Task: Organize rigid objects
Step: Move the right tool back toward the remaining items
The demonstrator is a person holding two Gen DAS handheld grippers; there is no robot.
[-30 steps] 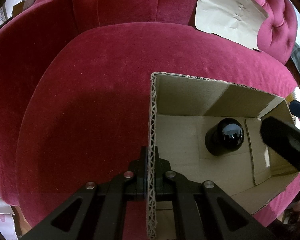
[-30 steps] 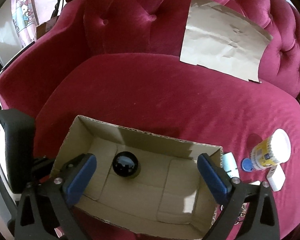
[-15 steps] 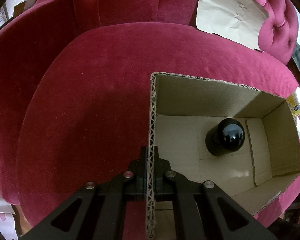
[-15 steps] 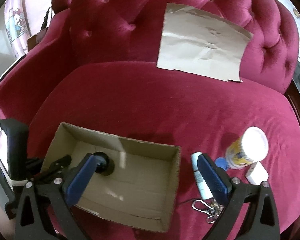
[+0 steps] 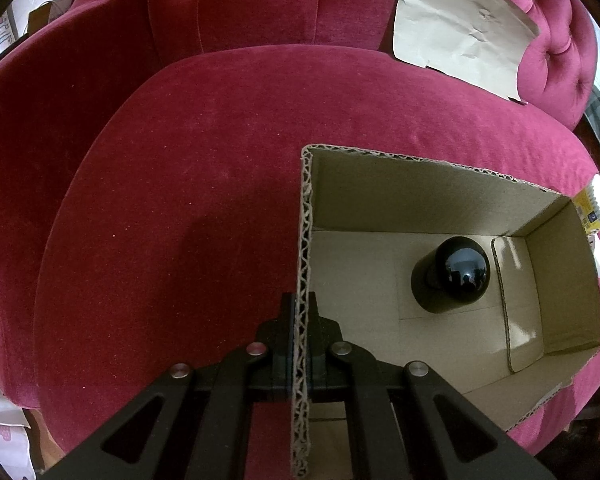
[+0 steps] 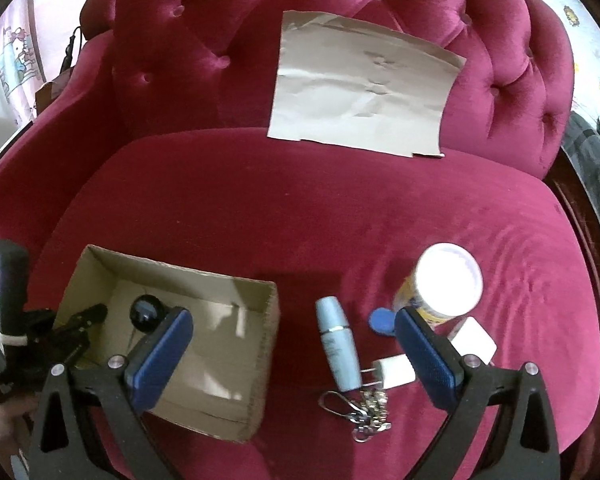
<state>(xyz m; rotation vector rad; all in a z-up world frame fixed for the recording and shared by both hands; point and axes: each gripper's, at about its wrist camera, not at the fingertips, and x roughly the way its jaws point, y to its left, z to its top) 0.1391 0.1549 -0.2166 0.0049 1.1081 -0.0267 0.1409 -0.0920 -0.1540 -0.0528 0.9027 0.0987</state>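
My left gripper [image 5: 301, 344] is shut on the left wall of an open cardboard box [image 5: 306, 240] on a red velvet sofa. A black round-topped object [image 5: 456, 276] lies inside the box; it also shows in the right wrist view [image 6: 145, 312]. My right gripper [image 6: 296, 344] is open and empty, hovering above a light blue tube [image 6: 338, 348], a key ring [image 6: 360, 408], a white plug adapter [image 6: 394, 372], a blue cap [image 6: 382, 320], a white-lidded yellow jar [image 6: 444, 284] and a white block [image 6: 474, 342], all to the right of the box [image 6: 268, 344].
A sheet of brown paper [image 6: 360, 88] leans on the tufted sofa back. The sofa seat [image 6: 280, 200] stretches behind the box and objects. The left gripper body [image 6: 52, 340] shows at the box's left wall. Sofa arms rise on both sides.
My right gripper has moved right, from over the box to over the loose objects beside it. The left gripper still holds the box wall; the box has not moved.
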